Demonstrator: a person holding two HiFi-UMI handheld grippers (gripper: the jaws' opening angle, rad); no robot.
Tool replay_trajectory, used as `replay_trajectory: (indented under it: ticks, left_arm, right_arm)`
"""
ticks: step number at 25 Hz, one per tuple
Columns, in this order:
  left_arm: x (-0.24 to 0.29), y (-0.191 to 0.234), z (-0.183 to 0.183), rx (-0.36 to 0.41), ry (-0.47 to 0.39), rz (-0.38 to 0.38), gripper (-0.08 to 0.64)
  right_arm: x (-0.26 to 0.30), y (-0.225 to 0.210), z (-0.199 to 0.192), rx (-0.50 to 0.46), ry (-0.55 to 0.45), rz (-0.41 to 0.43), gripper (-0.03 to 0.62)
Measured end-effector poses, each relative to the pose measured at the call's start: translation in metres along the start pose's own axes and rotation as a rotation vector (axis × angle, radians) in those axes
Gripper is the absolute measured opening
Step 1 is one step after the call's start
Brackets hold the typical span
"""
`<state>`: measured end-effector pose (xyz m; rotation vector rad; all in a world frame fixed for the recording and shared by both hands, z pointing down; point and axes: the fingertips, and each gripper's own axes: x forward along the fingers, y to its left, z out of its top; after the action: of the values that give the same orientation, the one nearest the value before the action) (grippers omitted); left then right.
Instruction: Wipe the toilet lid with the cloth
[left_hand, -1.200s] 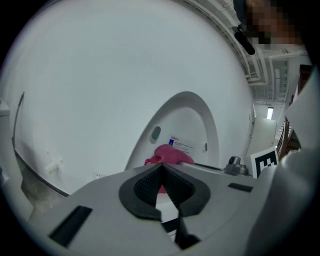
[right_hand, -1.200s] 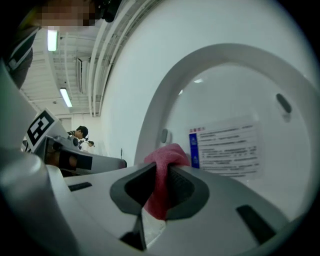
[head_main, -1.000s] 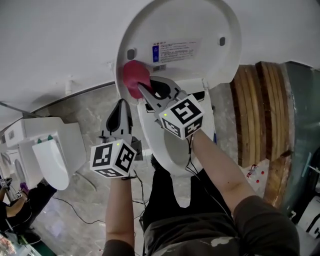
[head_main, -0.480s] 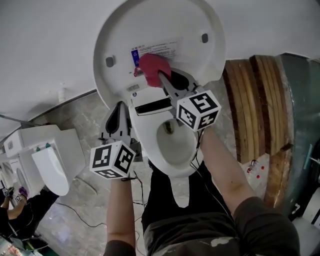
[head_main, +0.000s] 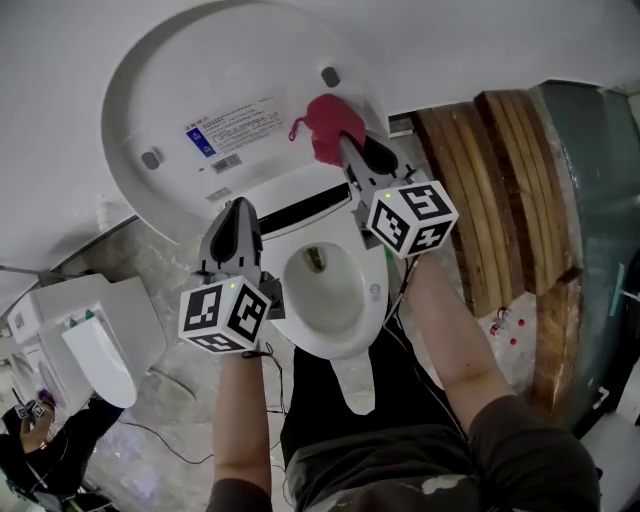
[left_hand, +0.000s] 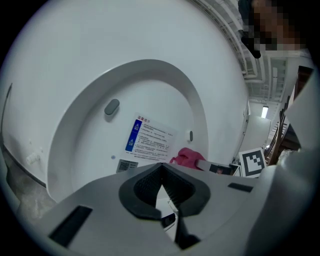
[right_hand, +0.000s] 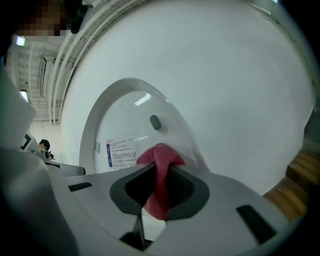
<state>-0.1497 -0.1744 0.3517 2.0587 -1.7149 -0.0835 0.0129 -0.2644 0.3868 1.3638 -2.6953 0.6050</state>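
Note:
The white toilet lid (head_main: 180, 90) stands raised against the wall, its inner face with a printed label (head_main: 230, 128) toward me. A pink-red cloth (head_main: 328, 124) is pressed on the lid's right part, near a grey bumper (head_main: 329, 76). My right gripper (head_main: 345, 145) is shut on the cloth (right_hand: 159, 172), which hangs between its jaws in the right gripper view. My left gripper (head_main: 237, 212) is shut and empty, held lower left over the rear of the seat, apart from the lid (left_hand: 150, 100). In the left gripper view the cloth (left_hand: 187, 157) shows to the right.
The open toilet bowl (head_main: 325, 300) lies below the grippers. Wooden planks (head_main: 500, 200) stand at the right. A second white toilet (head_main: 90, 330) stands at the lower left on the marble floor, with cables (head_main: 150, 430) trailing near it.
My right gripper has dragged the cloth across the lid from its left part to its right part. The left gripper has shifted along with the view, staying shut.

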Motion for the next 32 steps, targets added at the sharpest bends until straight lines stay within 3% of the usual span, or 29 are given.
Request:
replay_trajectory:
  ticks: [5,9,18,24,27,32]
  left_arm:
    - [0.013,-0.028,-0.01,0.003,0.011,-0.028,0.008]
    - [0.007,-0.029,-0.011,0.0,0.005,-0.024,0.008]
    - [-0.04,0.048,0.002,-0.007,-0.023,0.1,0.008]
    - [-0.073,0.103,-0.017,-0.036,0.0,0.172,0.008]
    - [-0.083,0.124,-0.025,-0.049,0.017,0.181,0.008]
    - [-0.085,0.137,-0.036,-0.036,0.054,0.162,0.008]
  right_arm:
    - [-0.015,-0.021,-0.002,0.025,0.006,-0.036,0.049]
    - [-0.018,-0.008,-0.006,0.02,0.02,-0.01,0.049]
    - [0.023,0.153,-0.053,-0.043,0.12,0.284,0.049]
    - [0.058,0.234,-0.102,-0.102,0.193,0.42,0.049]
    - [0.075,0.255,-0.123,-0.123,0.223,0.443,0.049]
    - [0.096,0.249,-0.136,-0.107,0.231,0.378,0.049]
